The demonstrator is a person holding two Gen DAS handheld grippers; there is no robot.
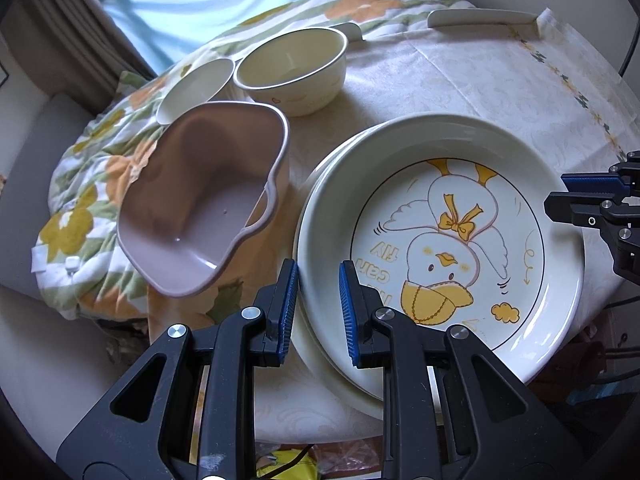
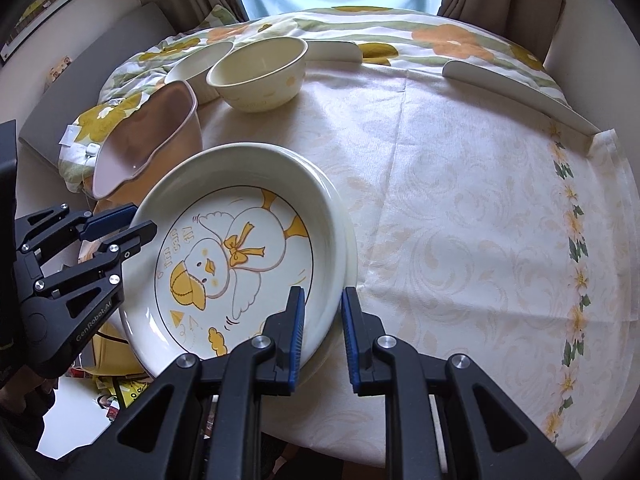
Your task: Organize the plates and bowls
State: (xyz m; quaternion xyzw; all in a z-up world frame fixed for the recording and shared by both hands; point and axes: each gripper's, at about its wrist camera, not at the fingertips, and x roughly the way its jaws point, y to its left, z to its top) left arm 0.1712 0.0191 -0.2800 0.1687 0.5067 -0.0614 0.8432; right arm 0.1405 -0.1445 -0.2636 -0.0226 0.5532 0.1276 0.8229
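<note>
Plates are being gripped: the left gripper (image 1: 318, 312) and right gripper (image 2: 323, 334) are each pinching opposite rims of the duck plate (image 1: 448, 240), sitting atop another plate on the tablecloth (image 2: 460, 200). Stacking looks done; next, likely releasing and gathering the cream bowl (image 1: 292, 72) and pink bowl (image 1: 204, 200) nearby.
</note>
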